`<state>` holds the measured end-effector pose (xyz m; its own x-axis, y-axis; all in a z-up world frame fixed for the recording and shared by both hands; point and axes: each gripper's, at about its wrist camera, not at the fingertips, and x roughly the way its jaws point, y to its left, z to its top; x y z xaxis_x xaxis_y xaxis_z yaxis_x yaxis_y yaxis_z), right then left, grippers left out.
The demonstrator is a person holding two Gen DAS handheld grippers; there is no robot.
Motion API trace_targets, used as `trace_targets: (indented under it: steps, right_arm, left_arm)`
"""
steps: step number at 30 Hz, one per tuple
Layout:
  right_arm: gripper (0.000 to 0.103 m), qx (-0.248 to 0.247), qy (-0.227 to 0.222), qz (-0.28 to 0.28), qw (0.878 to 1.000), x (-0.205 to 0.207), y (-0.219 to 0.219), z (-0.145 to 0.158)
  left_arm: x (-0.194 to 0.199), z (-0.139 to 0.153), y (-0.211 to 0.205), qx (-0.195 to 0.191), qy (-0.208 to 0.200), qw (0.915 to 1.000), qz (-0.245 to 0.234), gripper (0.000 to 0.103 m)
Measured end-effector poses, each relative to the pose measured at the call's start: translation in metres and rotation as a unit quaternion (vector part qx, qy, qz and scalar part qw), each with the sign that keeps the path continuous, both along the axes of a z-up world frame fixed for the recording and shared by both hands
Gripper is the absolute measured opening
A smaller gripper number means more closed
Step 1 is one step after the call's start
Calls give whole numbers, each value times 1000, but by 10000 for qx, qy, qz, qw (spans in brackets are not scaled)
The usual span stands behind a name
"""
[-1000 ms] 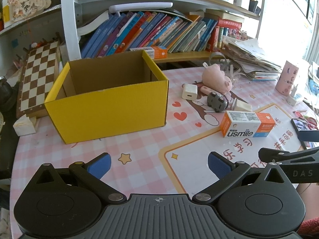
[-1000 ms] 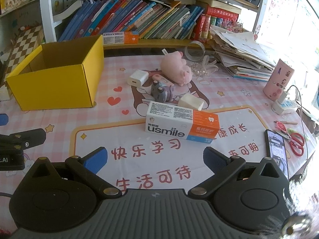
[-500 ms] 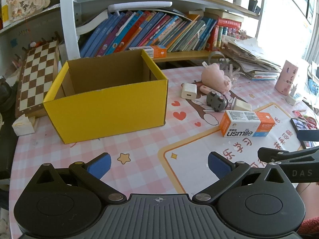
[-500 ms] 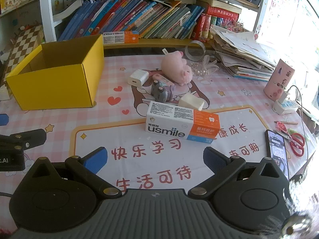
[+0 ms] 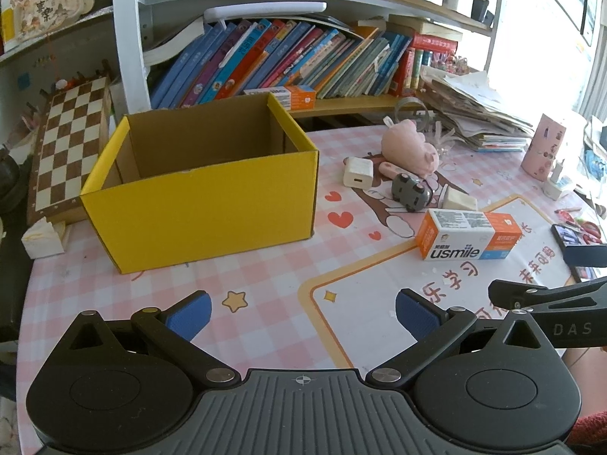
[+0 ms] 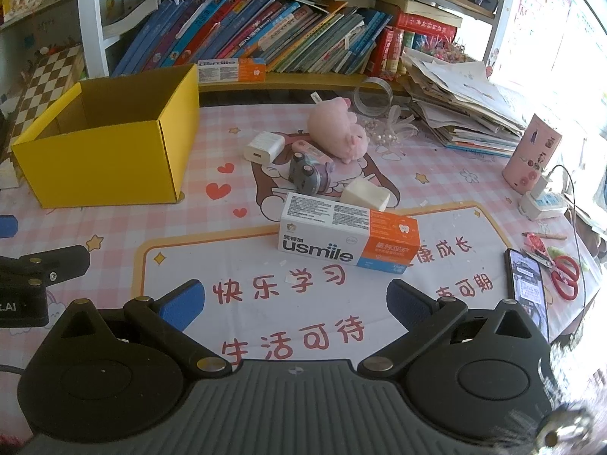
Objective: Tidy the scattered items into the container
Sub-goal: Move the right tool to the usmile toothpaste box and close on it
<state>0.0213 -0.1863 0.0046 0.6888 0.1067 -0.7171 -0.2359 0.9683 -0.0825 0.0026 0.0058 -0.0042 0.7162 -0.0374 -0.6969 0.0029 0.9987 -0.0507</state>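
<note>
Hovering low over the pink checked table cover (image 5: 265, 276), I hold my left gripper (image 5: 301, 313) with its blue pads spread wide and nothing between them; my right gripper (image 6: 295, 299) hangs the same way, fingers far apart and empty. Ahead of my left fingers stands the yellow cardboard box (image 5: 205, 204), open at the top, and I can see nothing lying in the part of its inside that shows. The scattered things lie in a loose cluster to the right of the box, apart from it: the white and orange usmile carton (image 6: 349, 237) nearest my right fingers, a cream wedge-shaped block (image 6: 365, 194) just behind it, a small grey toy car (image 6: 303, 176), a white charger (image 6: 263, 146), a slim pink case (image 6: 309, 148) and a pink plush pig (image 6: 337, 129) farthest back. A phone (image 6: 527, 284) and red scissors (image 6: 565, 275) lie near the table's right edge.
</note>
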Motion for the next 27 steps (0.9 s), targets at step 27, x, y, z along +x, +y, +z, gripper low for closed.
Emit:
trace_targets:
  steps: [27]
  right_arm:
    - [103, 30, -306, 382, 9988, 1, -3, 9]
  left_arm:
    - [5, 1, -10, -115, -142, 9998, -23, 103]
